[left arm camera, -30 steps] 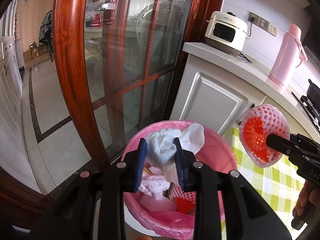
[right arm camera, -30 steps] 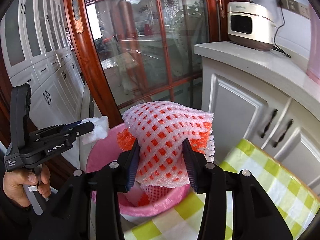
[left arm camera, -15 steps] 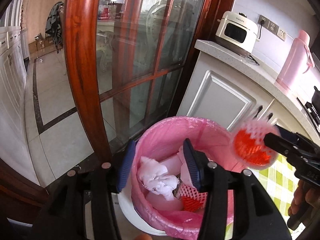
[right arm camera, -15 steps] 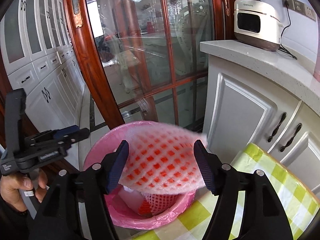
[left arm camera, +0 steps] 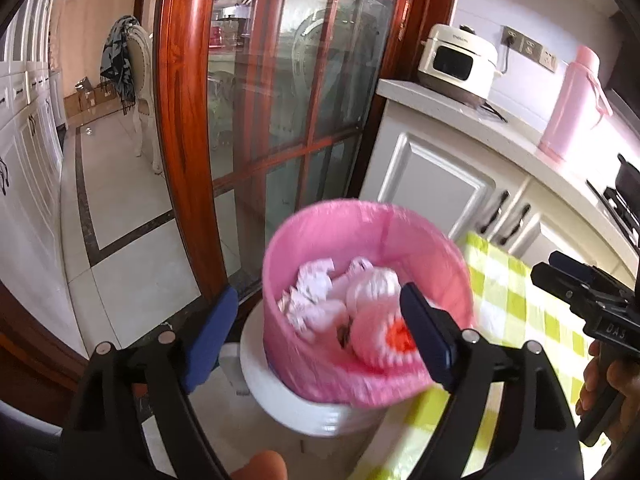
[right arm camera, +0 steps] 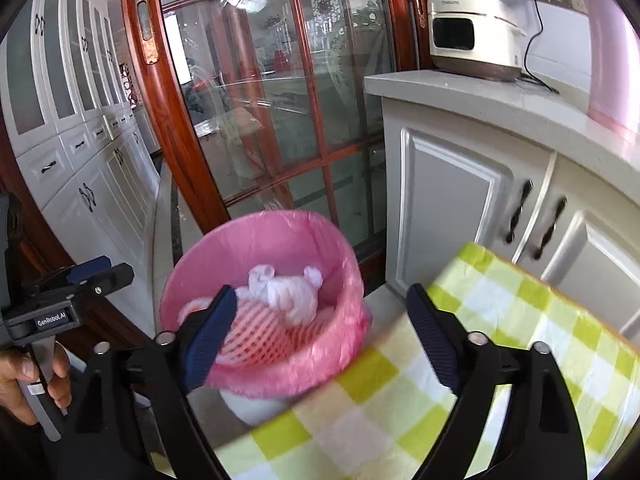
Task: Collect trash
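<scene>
Releasing over the pink-lined bin [left arm camera: 360, 236]: left gripper [left arm camera: 320, 328] and right gripper [right arm camera: 320, 328] jaws opening, nothing between them. Foam fruit net [right arm camera: 256, 332] and crumpled tissues [left arm camera: 316, 292] lie inside. Pull clear without snagging the liner.

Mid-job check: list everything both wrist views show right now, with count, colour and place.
Trash bin: one, white with a pink liner, on the floor beside the table.
Crumpled tissues: several, white, inside the bin.
Foam fruit net: at least one, pink-white over orange, inside the bin.
Tablecloth: one, green and white check, on the table right of the bin.
Rice cooker: one, cream, on the counter.
Flask: one, pink, on the counter.
Glass door: one, red-brown wooden frame, behind the bin.
Cabinets: white, under the counter.
Left gripper: black with blue pads, opening, nothing between its pads.
Right gripper: same, opening, empty.
</scene>
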Demonstrator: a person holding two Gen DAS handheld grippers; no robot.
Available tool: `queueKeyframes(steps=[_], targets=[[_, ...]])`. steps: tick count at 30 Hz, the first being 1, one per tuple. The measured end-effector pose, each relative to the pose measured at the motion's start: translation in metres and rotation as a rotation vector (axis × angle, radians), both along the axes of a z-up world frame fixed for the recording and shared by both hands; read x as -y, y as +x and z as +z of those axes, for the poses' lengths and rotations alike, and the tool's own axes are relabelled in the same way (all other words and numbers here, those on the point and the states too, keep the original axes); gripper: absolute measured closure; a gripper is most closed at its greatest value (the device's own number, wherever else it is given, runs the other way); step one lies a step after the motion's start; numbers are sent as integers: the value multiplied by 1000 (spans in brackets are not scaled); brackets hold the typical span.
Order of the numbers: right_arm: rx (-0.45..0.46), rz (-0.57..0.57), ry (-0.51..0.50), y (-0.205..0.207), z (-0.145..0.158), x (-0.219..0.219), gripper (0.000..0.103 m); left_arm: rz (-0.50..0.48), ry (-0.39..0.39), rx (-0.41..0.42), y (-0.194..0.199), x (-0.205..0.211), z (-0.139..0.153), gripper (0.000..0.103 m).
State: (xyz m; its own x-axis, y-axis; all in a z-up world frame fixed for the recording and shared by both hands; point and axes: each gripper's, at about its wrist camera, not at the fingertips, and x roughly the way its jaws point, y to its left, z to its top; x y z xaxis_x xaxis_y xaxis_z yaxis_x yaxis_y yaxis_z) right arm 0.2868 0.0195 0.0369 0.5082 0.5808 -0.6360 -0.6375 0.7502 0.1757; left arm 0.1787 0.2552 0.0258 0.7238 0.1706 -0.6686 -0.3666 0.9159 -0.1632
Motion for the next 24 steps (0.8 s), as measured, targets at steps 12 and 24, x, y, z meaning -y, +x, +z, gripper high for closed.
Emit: queueKeyframes(steps=[12, 24], targets=[[1, -33, 9, -65, -27, 44, 18, -57, -5, -48, -49, 55, -14, 17], [23, -42, -23, -77, -35, 44, 18, -76, 27, -56, -70, 75, -19, 16]])
